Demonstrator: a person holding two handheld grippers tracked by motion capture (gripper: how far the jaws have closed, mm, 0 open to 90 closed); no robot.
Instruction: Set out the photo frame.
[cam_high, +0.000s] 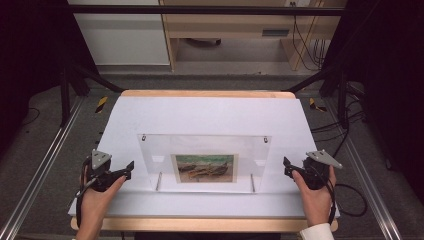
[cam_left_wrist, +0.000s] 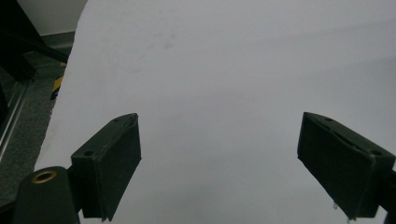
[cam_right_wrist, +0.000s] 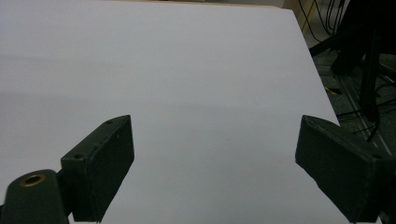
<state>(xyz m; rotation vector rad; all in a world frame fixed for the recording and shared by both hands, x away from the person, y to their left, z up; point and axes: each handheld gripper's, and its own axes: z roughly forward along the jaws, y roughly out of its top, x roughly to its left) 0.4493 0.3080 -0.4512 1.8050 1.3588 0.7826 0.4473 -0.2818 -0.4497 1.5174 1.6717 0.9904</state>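
The clear frame (cam_high: 204, 162) stands between both tools, long axis along the bench's near edge; left tool (cam_high: 131, 168) and right tool (cam_high: 286, 166) gape wide, empty, about equally near.

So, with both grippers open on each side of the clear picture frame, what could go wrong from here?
1. The clear acrylic frame stands upright on two thin metal legs; a push from one side only might tip or slide it.
2. The left gripper and right gripper sit apart from its edges; uneven closing could twist it.
3. The transparent edges are hard to see, so a gripper might miss.
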